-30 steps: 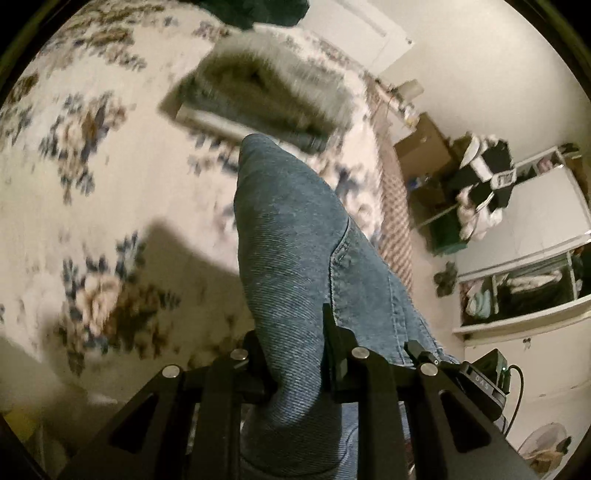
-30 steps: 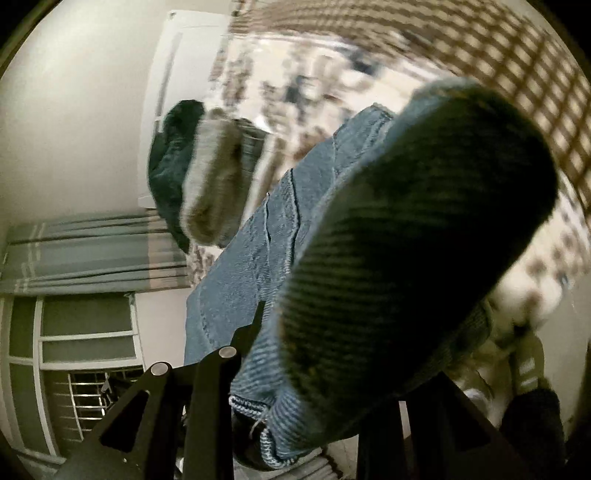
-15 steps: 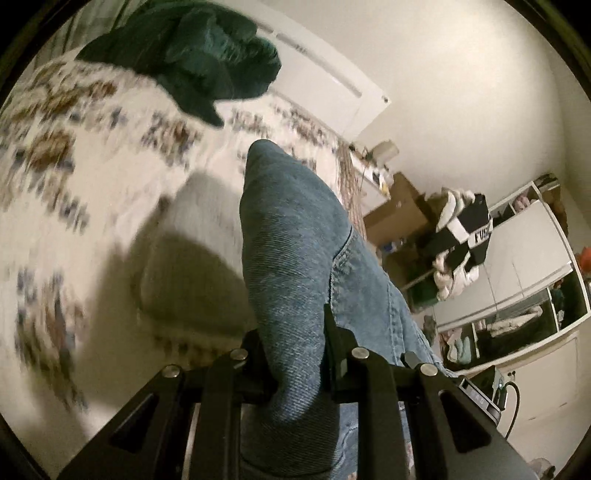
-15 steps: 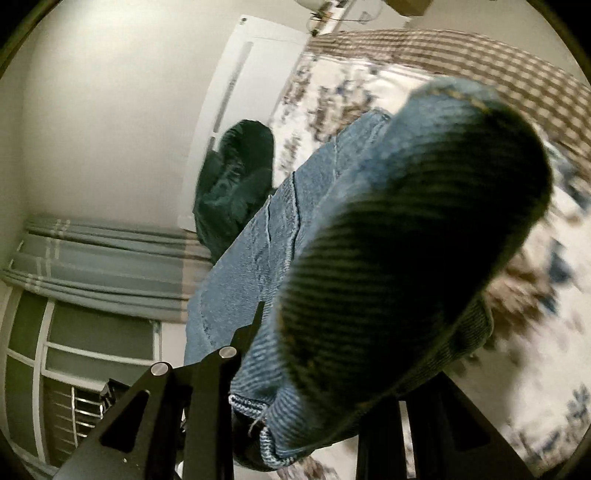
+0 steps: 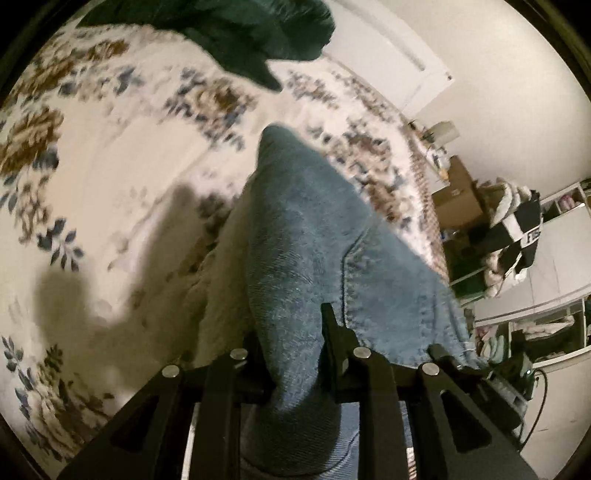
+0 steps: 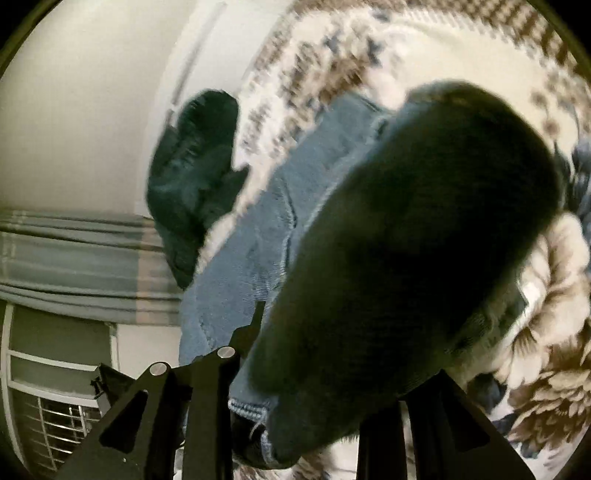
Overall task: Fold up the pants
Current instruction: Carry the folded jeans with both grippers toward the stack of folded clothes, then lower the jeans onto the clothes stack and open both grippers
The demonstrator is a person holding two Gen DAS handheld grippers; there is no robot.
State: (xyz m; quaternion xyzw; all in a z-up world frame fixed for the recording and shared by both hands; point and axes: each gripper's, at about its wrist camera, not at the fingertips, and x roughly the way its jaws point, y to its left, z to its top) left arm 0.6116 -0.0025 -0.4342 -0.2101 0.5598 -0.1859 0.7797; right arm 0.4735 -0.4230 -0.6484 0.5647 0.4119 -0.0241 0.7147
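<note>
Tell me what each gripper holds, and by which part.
Both are shut on the blue denim jeans: left gripper pinches a folded edge beside a pocket seam; right gripper clamps bunched fabric, exact part unclear.

Floral bedspread [image 5: 122, 155] — cream ground, brown and blue blooms, blurred. Dark green garment [image 5: 258, 33] heaped at its far edge, near a white door [image 5: 391, 62]. Cardboard box [image 5: 458, 199] beside the bed; black-and-white clothing [image 5: 517, 229] piled against white shelving [image 5: 554, 273]. Grey striped curtain [image 6: 74, 266] — above a barred window [image 6: 55, 417].
</note>
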